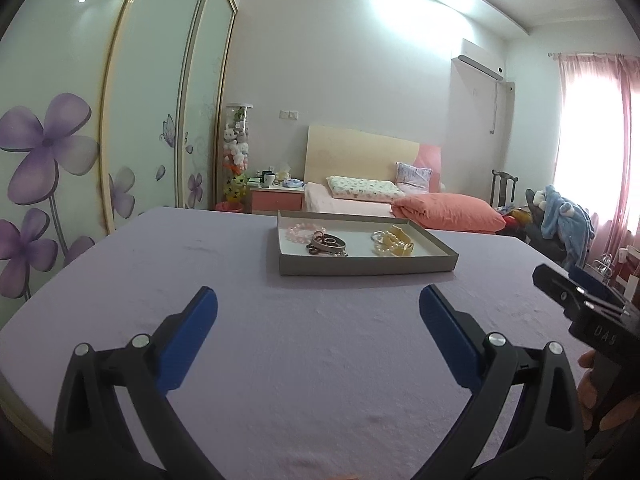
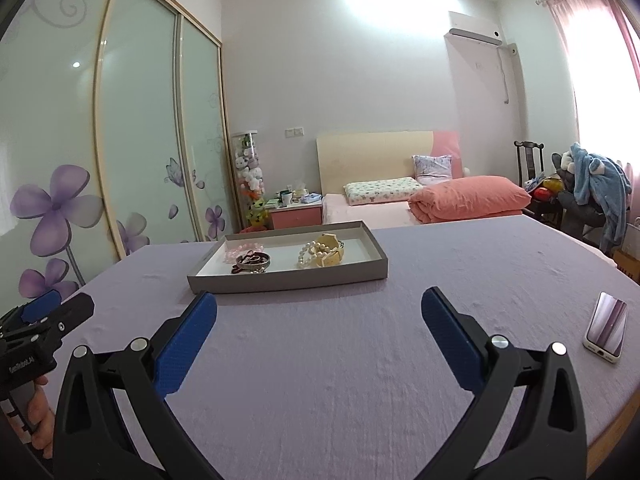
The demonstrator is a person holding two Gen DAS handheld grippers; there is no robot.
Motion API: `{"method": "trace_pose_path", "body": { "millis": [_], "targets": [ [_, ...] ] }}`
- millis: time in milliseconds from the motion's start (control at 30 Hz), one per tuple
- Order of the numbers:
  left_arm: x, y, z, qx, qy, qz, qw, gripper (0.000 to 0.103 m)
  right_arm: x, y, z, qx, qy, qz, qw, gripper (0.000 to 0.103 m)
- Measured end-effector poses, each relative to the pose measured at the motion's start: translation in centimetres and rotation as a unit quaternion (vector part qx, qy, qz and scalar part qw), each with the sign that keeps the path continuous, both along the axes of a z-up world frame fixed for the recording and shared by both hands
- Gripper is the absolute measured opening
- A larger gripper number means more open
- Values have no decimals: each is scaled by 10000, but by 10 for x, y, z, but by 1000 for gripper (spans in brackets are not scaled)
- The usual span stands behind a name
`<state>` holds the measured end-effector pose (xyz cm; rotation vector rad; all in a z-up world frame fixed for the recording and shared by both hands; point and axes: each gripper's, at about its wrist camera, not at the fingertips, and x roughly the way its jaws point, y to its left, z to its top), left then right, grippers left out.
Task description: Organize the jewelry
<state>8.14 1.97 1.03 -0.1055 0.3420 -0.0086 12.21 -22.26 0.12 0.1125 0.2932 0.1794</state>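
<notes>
A shallow grey tray (image 1: 360, 267) (image 2: 280, 280) sits on the purple tablecloth (image 1: 280, 360). In it lie a pink bead bracelet (image 1: 298, 233) (image 2: 240, 251), a dark pile of rings and bangles (image 1: 326, 244) (image 2: 252, 262), and a cream pearl-and-yellow bracelet pile (image 1: 392, 242) (image 2: 324, 254). My left gripper (image 1: 318, 308) is open and empty, short of the tray. My right gripper (image 2: 319, 310) is open and empty, just short of the tray's near wall. Each gripper shows at the edge of the other's view.
A smartphone (image 2: 606, 328) lies on the table at the right. Behind the table are a bed with an orange pillow (image 1: 448, 208), a nightstand (image 1: 276, 196), sliding wardrobe doors (image 1: 80, 120) on the left and a chair with blue clothing (image 1: 560, 216).
</notes>
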Motion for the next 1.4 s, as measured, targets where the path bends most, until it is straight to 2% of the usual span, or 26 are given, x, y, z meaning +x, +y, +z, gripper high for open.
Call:
{"method": "trace_pose_path", "body": {
  "millis": [1400],
  "targets": [
    [-1, -1, 7, -70, -1, -1, 10000, 99, -6, 6, 4, 2, -34, 178, 9998, 101]
  ]
}}
